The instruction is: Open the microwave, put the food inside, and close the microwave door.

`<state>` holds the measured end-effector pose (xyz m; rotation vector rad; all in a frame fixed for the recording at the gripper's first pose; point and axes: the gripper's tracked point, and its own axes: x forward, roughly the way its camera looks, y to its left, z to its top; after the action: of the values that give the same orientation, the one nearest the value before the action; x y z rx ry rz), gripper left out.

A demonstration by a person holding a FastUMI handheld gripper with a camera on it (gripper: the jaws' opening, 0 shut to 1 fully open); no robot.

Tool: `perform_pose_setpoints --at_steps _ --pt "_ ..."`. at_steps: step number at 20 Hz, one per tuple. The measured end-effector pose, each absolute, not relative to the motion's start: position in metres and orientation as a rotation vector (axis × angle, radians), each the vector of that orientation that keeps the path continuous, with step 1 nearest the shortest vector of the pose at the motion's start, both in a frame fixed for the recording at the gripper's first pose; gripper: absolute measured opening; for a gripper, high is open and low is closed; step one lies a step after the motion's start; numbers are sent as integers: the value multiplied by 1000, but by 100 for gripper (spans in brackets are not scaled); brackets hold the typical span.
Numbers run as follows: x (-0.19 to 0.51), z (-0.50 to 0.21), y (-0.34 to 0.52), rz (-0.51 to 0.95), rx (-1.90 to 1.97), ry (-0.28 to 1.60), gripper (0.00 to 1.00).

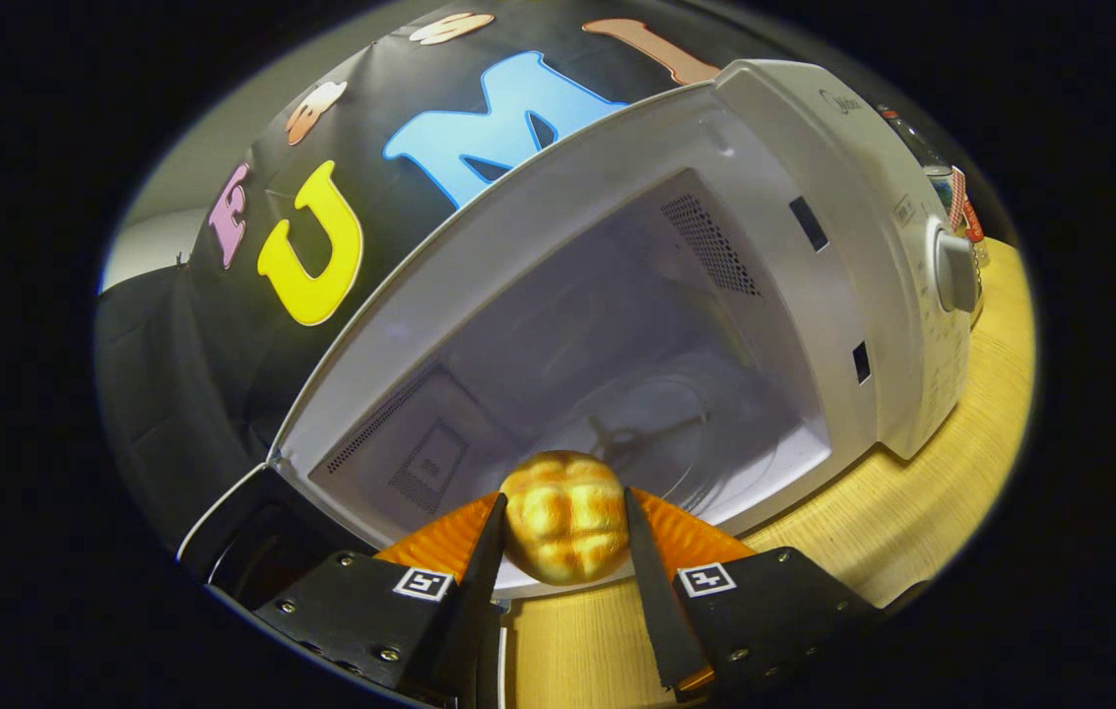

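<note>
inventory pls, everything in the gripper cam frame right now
bread bun: 1, golden yellow, between the two fingers, at the front lip of the microwave cavity
plate: 1, orange, ridged, under and behind the bun, showing on both sides of the fingers
microwave: 1, white, on the table, cavity open and facing the gripper
microwave door: 1, dark with pale edge, swung open beside the cavity's far side from the dial
dial: 1, grey-white, on the control panel beside the cavity
table: 1, light wood, under the microwave
bottles: unclear count, partly hidden behind the microwave
gripper: 1, fingers closed on the bun from both sides
</note>
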<state>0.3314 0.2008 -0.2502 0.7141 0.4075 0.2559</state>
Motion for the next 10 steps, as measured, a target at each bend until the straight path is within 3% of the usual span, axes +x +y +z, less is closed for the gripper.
perform_pose_setpoints --at_steps 7,9,10 --pt "360 -263 201 197 701 400 68" --pt "363 -266 197 176 693 406 72" --pt "364 -266 197 174 691 402 78"
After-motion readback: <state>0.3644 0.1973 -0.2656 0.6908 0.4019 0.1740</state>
